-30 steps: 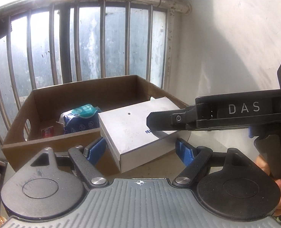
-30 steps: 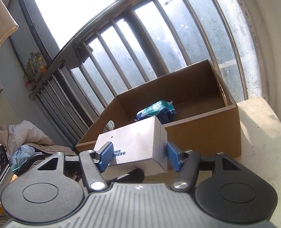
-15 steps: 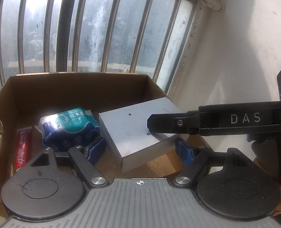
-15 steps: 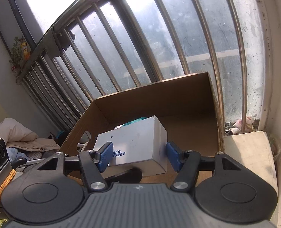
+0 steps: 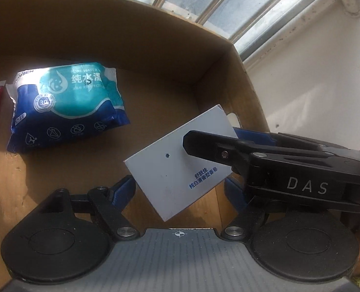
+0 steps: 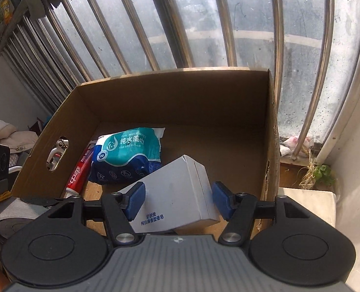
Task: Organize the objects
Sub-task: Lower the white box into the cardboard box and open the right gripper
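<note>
Hanging tilted over the right part of the cardboard box point(image 6: 58, 131), the white soap carton point(image 6: 177, 194) sits between the right gripper point(image 6: 177, 202)'s blue pads point(image 6: 136, 200). The left pad touches it; the right pad stands just apart, so the grip looks loosened. The left gripper point(image 5: 177, 192) is spread wide, holding nothing. A wet-wipes pack point(image 5: 65, 107) and red toothpaste tube point(image 6: 79, 172) lie on the box floor, far left.

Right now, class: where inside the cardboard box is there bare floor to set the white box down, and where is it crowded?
Bare: the cardboard box floor between the wipes pack and its right wall. Crowded: the left side, where the toothpaste lies beside the wipes.
</note>
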`<state>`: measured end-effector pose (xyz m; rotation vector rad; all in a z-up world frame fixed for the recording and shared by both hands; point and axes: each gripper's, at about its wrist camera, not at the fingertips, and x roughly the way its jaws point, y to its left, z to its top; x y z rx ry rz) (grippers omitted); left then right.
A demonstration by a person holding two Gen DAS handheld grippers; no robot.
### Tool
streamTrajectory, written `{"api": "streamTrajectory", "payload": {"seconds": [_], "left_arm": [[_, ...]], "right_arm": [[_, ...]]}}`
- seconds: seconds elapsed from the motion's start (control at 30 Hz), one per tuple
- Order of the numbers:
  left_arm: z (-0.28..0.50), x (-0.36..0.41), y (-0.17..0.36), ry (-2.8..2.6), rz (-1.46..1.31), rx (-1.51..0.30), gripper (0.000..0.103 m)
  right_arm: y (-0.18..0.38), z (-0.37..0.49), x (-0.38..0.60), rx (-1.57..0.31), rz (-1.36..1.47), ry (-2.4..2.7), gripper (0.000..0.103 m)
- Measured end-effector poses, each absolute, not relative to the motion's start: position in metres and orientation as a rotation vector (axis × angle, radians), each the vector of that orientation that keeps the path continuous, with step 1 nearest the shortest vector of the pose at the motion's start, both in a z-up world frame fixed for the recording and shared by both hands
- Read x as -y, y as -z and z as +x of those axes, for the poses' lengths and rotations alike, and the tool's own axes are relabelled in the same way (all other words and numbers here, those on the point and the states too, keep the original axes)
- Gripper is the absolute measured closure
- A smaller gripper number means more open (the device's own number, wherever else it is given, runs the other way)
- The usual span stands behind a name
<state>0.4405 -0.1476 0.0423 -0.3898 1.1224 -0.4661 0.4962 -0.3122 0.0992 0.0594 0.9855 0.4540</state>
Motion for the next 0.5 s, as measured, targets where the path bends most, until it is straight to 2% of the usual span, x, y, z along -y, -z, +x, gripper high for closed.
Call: {"api": "streamTrajectory", "payload": {"seconds": [0.17, 0.5], "left_arm": [[0.448, 0.151, -0.03, 0.499, -0.478, -1.218, 0.024], [0.446, 0.137, -0.032, 0.47, -0.499, -1.186, 0.021]], "right_arm": [[-0.097, 0.509, 0.303, -0.998, -0.022, -0.442, 0.037], [-0.095, 0.51, 0.318, -0.938, 0.085, -0.48, 0.036]]}}
